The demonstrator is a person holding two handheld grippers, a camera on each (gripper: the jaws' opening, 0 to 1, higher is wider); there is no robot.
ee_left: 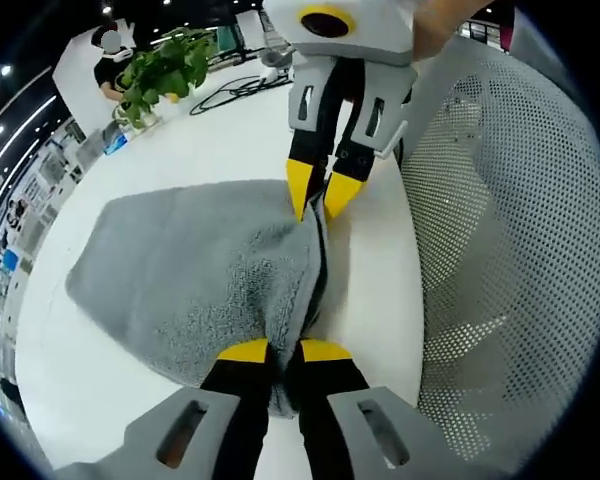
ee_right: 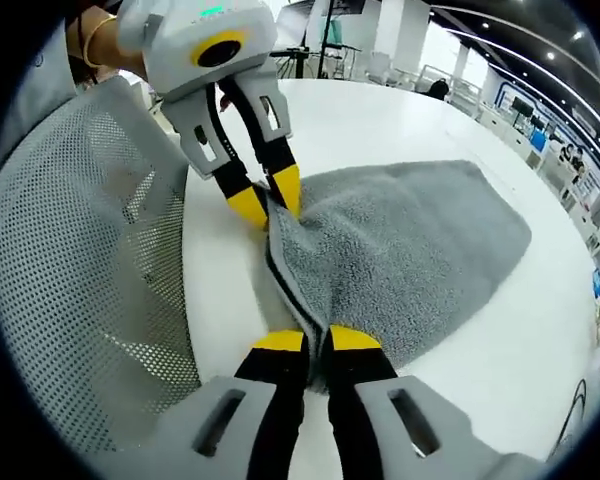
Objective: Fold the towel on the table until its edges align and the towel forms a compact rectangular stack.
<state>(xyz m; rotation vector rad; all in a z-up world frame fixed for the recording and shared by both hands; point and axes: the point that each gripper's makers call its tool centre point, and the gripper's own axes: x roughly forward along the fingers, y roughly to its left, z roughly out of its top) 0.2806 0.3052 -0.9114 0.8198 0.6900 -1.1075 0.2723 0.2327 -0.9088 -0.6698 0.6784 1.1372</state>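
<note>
Left gripper [ee_left: 283,352], lower centre of the left gripper view: yellow-tipped jaws pressed together on the near edge of the grey towel [ee_left: 195,275]. Right gripper [ee_left: 320,195], entering at top centre of that view, likewise pinching the same edge further along. In the right gripper view, right gripper [ee_right: 315,340] at lower centre, clamped on the edge; left gripper [ee_right: 265,198] at upper left, closed on the fabric too.

Towel spread flat across the white table [ee_left: 230,140], one side gathered and lifted between the two grips, layered edges showing as a dark seam. Mesh chair back [ee_left: 500,230] just beside the table, at right of the left gripper view. Potted plant [ee_left: 160,75] and black cables [ee_left: 230,92] at upper left, well apart from the towel.

Risks, as judged: uneven pull between the two grips likely to skew the fold; a layer liable to slip free if only part of the edge is caught; misaligned edges as the result.

Count: two grippers, one towel, one table, one chair, one plant.
</note>
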